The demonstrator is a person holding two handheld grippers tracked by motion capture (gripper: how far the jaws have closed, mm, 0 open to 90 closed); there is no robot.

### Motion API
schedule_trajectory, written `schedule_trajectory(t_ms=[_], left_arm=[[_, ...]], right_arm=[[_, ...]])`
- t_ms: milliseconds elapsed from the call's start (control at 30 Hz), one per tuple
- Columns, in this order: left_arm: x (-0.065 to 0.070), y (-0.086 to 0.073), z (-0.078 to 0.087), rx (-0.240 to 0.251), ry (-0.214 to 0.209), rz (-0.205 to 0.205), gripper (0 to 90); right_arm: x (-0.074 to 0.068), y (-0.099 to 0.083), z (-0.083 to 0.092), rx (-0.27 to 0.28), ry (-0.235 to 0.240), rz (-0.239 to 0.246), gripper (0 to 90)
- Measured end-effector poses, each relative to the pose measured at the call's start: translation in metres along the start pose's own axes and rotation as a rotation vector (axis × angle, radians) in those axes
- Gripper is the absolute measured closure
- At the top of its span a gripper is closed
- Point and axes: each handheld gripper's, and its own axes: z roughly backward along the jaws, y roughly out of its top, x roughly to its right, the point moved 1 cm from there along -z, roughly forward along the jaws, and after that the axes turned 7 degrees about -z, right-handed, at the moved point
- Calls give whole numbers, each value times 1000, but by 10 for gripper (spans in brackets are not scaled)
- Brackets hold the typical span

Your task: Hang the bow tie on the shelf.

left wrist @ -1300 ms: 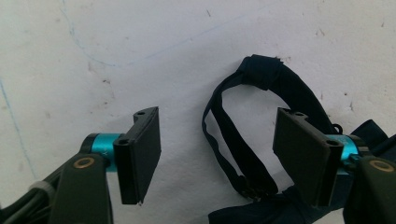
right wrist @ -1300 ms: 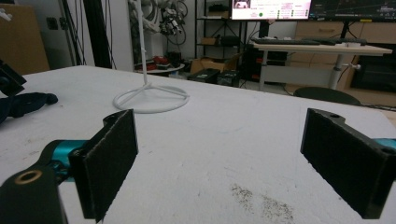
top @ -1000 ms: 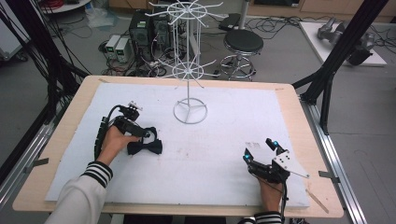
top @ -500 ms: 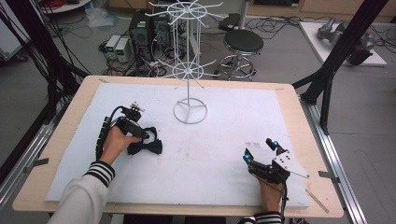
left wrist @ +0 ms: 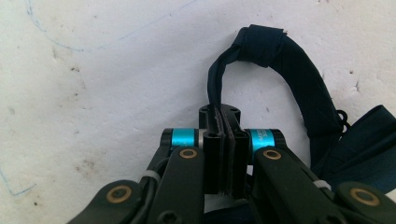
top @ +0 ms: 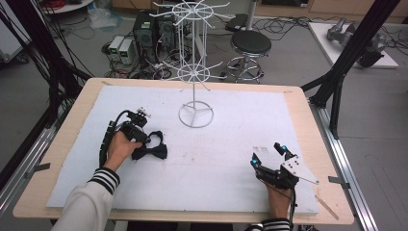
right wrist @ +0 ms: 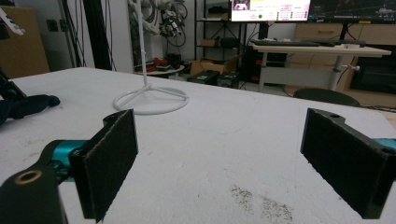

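Note:
A dark navy bow tie [top: 153, 151] lies on the white sheet [top: 216, 159] at the table's left. My left gripper [top: 139, 139] sits right against it, jaws shut on the tie's neck strap [left wrist: 215, 86], which loops up and round to the right to the bow [left wrist: 369, 140]. My right gripper [top: 267, 157] rests low on the sheet at the front right, open, with nothing between its pads [right wrist: 112, 158]. A white wire hanger stand [top: 195, 72] rises at the back middle, its ring base [right wrist: 152, 99] on the sheet.
The wooden table edge [top: 308, 120] frames the sheet. Black frame posts [top: 346, 57] stand at both back corners. A stool [top: 250, 45], computer boxes and cables are on the floor behind. Small dark specks [right wrist: 261, 198] mark the sheet near my right gripper.
The left gripper and hand have shifted slightly on the bow tie, and the tie has moved a little with them. The right gripper has stayed put.

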Motion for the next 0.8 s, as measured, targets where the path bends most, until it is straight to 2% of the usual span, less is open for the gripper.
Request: schedule_trajectory(t_ms=[200, 300, 433, 600, 800], left_arm=[[0, -4, 4, 55, 13, -28, 879], [-1, -6, 7, 100, 12, -23, 879], [-2, -8, 11, 144, -14, -36, 880], [-1, -9, 15, 181, -13, -45, 881], [1, -10, 23, 266, -19, -67, 881]], right_arm=[[0, 0, 0, -1, 0, 4, 102], [0, 0, 0, 0, -1, 4, 102], [0, 0, 0, 2, 1, 9, 102], [0, 0, 0, 3, 0, 11, 102], [0, 0, 0, 3, 1, 12, 102]])
